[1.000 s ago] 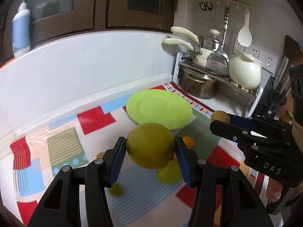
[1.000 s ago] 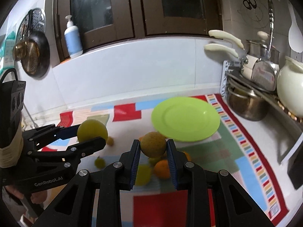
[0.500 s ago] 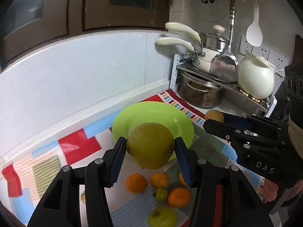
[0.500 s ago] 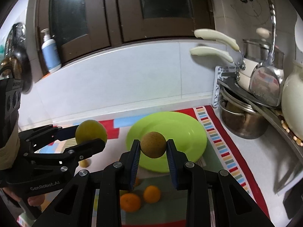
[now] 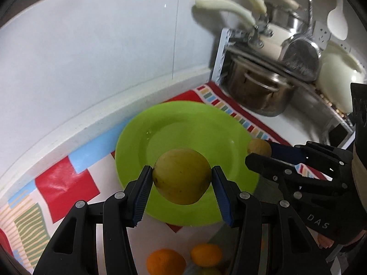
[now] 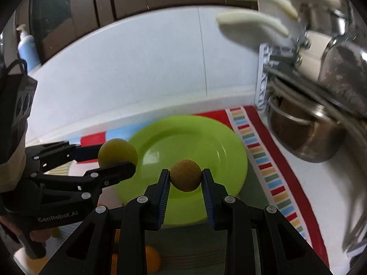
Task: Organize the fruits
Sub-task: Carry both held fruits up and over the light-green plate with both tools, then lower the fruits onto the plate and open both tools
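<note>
Yellow-green fruit (image 5: 182, 176) round, speckled, clamped in left tool (image 5: 182, 183) above green plate (image 5: 183, 123).

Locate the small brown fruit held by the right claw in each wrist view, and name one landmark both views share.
Left wrist view: the small brown fruit sits right of centre, at the tip of the right claw, over the plate's right rim.
Right wrist view: the same fruit is at lower centre, clamped between the blue pads.
Shared landmark: the green plate beneath it.
</note>
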Available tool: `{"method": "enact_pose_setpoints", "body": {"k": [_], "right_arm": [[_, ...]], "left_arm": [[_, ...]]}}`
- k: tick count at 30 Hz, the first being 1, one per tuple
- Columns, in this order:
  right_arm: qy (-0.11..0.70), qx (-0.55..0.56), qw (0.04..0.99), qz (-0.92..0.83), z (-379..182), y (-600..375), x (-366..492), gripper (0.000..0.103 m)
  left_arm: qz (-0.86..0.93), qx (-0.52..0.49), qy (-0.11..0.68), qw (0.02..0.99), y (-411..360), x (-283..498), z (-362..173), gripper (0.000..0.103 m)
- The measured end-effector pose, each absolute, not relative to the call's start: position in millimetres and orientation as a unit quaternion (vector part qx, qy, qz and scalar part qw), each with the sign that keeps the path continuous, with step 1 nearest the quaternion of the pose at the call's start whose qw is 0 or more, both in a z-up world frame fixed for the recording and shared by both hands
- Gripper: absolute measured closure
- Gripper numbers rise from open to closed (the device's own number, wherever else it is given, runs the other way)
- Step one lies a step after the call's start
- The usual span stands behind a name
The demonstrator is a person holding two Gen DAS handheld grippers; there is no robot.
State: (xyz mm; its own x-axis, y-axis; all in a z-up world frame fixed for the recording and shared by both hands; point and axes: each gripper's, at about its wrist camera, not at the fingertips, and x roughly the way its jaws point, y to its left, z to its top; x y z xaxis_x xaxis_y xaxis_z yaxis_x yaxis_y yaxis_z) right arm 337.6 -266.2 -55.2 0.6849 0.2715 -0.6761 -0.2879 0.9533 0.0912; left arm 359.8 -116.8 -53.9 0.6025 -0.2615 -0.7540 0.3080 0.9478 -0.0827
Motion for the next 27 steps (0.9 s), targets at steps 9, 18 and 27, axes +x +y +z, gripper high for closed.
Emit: {"method": "enact_pose_setpoints", "body": {"k": [9, 18, 27], "right_arm": [[0.403, -0.02, 0.902, 0.154, -88.0, -264.2, 361.9, 0.074], [0.412, -0.02, 0.898, 0.152, -93.4, -264.1, 370.8, 0.074], [0.406, -0.032, 0.902, 0.143, -93.1, -261.6, 372.0, 0.059]], "left_arm": [[-0.155, 0.031, 0.446, 0.881, -123.6, 377.3, -75.0, 0.051], [-0.152, 0.031, 0.461, 0.874, -125.5, 382.4, -81.3, 0.051], [-0.163, 0.028, 0.441, 0.882, -121.4, 375.9, -74.1, 0.045]]}}
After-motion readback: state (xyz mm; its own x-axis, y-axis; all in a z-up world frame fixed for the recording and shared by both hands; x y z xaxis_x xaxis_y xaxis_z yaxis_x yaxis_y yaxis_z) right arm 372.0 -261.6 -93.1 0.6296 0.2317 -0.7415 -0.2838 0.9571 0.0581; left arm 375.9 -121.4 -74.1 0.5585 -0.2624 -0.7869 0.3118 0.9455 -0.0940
